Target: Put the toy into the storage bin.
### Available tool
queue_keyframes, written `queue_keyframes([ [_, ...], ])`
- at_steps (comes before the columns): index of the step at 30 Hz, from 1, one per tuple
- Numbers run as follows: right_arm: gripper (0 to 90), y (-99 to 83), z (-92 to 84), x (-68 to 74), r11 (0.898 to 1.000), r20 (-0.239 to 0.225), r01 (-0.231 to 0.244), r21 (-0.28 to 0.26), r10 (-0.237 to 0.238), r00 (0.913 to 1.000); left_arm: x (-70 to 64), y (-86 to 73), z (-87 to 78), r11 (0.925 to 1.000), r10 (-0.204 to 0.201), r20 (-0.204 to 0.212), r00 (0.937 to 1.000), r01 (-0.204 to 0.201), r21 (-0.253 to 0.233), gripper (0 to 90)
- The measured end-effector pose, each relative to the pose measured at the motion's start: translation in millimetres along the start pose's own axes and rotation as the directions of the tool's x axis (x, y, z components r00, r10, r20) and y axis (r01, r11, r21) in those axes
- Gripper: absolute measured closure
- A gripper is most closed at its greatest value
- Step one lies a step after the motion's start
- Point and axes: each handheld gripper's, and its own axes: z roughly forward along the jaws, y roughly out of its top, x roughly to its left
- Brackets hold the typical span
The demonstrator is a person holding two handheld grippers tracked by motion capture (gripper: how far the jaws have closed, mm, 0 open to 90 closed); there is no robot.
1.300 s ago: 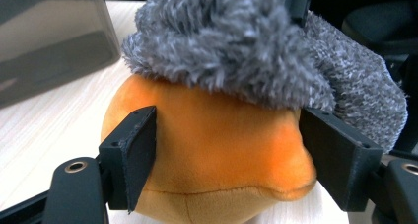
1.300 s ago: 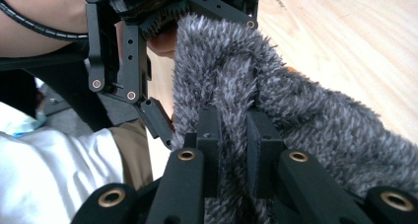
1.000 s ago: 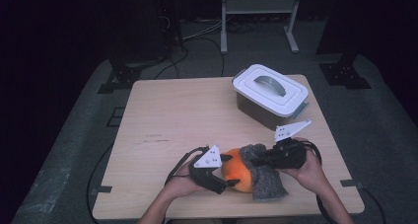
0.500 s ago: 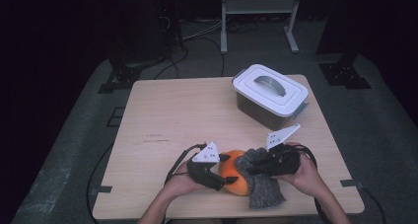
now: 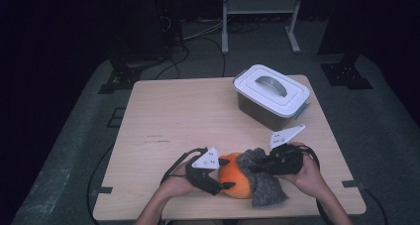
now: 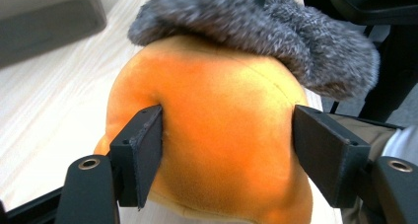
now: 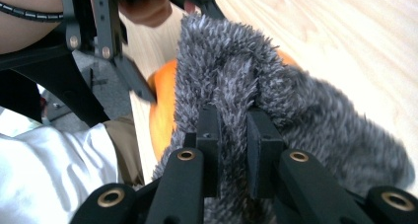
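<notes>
We are working a grey fuzzy cloth over an orange plush ball, both lying near the front edge of the wooden table, between our two claws. In the right gripper view the right claw is pinching a fold of the cloth: its jaws are nearly closed, with only the pile of the fabric between them, and the rest of the cloth is spilling out beyond and below the jaws, draping onto the ball just ahead of them. In the left gripper view the left claw is standing wide open around the ball; one jaw is pressing into the plush so that it dents, while the other sits close against the opposite side, and we cannot tell whether it is quite touching. The cloth is capping the far side of the ball, beyond the left claw's tips.

To do this step well, we judge that the left claw should be steadying the ball firmly enough that it is not rolling, yet not squashing it out of shape. The right claw should be keeping its bite on the fold and drawing the cloth smoothly, without snagging it on the left jaws just across from it.

Farther out, well beyond both claws, a lidded white-topped box is sitting on the table.
</notes>
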Motion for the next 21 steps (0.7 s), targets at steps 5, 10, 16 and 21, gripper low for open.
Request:
queue_keyframes([
  [5,77.7,-0.4,2.4,0.7,1.000,0.005,0.005,-0.011,-0.005,1.0000,-1.8,9.2,0.2,0.9976,0.017,-0.032,0.9993,-0.019,-0.067,19.5],
  [10,77.3,5.9,11.3,8.6,0.999,0.009,0.042,-0.008,-0.042,0.9991,-5.1,8.3,6.7,0.9972,0.054,-0.066,0.9963,-0.057,-0.049,24.6],
  [16,77.0,-2.0,10.4,0.9,1.000,0.023,0.026,0.015,-0.026,0.9994,6.6,-4.0,0.3,0.9996,-0.017,-0.060,0.9981,0.016,-0.024,28.2],
  [21,76.8,-13.7,8.9,-9.9,0.999,0.042,-0.023,0.024,0.022,0.9989,17.0,-12.3,-9.6,0.9971,-0.072,-0.064,0.9954,0.070,-0.029,27.6],
])
